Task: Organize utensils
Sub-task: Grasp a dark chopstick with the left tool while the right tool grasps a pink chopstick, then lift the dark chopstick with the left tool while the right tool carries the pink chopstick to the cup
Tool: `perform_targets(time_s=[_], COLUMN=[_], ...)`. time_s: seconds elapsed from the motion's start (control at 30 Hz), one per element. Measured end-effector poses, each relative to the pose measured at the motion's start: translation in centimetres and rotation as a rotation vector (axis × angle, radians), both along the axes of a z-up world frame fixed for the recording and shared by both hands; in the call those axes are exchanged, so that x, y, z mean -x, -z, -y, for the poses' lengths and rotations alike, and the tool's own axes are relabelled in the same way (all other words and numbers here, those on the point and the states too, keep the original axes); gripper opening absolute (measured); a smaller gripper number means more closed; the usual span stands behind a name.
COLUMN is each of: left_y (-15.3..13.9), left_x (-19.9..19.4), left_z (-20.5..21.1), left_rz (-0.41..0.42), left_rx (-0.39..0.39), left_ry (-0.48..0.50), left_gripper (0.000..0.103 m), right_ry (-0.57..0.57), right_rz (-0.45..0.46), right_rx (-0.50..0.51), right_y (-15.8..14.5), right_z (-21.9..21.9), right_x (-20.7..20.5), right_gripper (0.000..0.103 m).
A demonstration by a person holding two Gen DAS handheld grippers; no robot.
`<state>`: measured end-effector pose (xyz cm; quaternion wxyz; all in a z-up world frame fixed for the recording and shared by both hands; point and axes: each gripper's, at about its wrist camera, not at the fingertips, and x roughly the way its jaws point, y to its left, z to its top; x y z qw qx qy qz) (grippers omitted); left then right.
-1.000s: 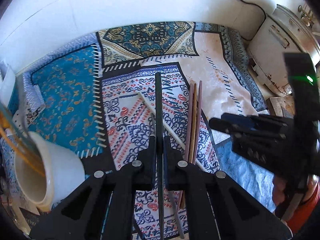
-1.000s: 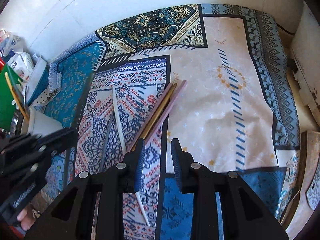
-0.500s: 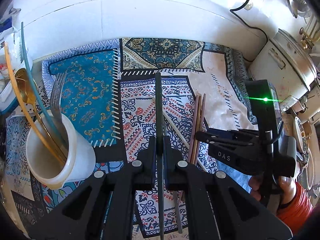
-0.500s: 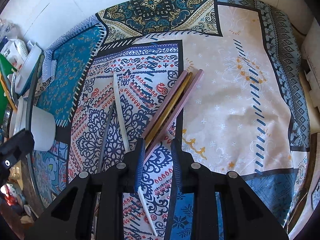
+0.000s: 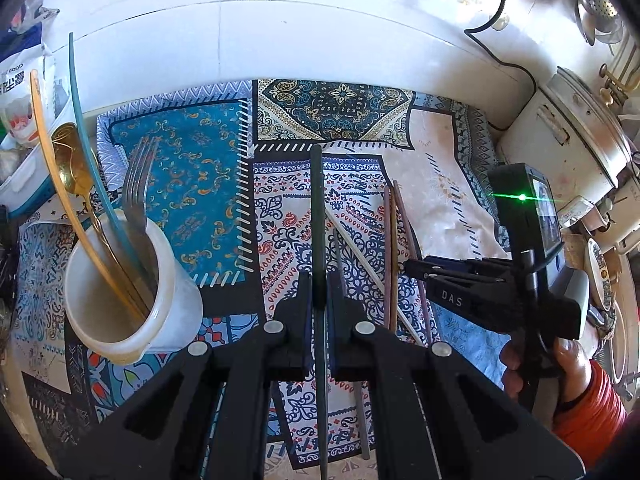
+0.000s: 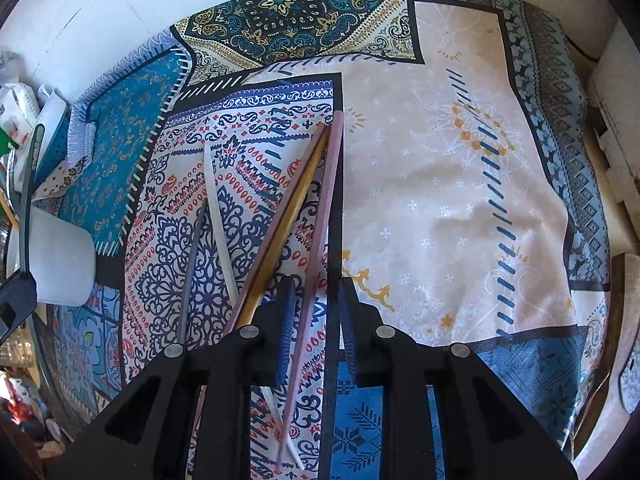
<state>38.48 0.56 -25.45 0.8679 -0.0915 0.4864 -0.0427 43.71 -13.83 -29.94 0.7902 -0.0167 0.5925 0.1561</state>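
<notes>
Left gripper (image 5: 319,300) clamped on dark chopstick (image 5: 318,216), above patterned cloth (image 5: 200,168). Right gripper (image 6: 316,312) closing around pink chopstick (image 6: 326,216), pads apart. White cup (image 5: 132,292) with fork (image 5: 138,184) at left; more chopsticks (image 6: 280,232) alongside.

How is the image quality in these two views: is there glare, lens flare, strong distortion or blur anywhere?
Left wrist view: sharp; a green flare streak crosses the device on the right claw; the white wall is bright, nearly washed out; fisheye bends the wall edge and darkens the corners.
Right wrist view: sharp too; sunlight falls on the patterned cloth, with little glare; edges curve strongly.
</notes>
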Motion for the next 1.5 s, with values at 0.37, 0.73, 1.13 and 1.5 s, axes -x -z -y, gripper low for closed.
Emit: perform_targets(time_s=[0.37,0.73,1.13,1.5], left_y=[-0.4,-2.1,-4.1,-4.2], left_x=[0.5,1.4,3.2,4.2], left_z=[0.3,-0.6,-1.7,-2.4], left_rz=[0.009,0.053,0.092,0.088], left_rx=[-0.001,0.005,0.006,0.02], left_ry=[0.013,0.006,0.009,-0.008], left_gripper=[0.005,0.005,0.005,0.005], right_ry=[-0.026,-0.008,-0.085,-0.13], right_rz=[0.018,0.066,0.021,-0.033], right_rx=[0.026,-0.086,-0.037,0.041], right_y=[0.4,-3.1,-2.2,-0.3], right_z=[-1.1,-0.1,-1.6,-1.3], right_x=[0.8,3.6,6.9,7.0], right_gripper=[0.006,0.005,0.005,0.006])
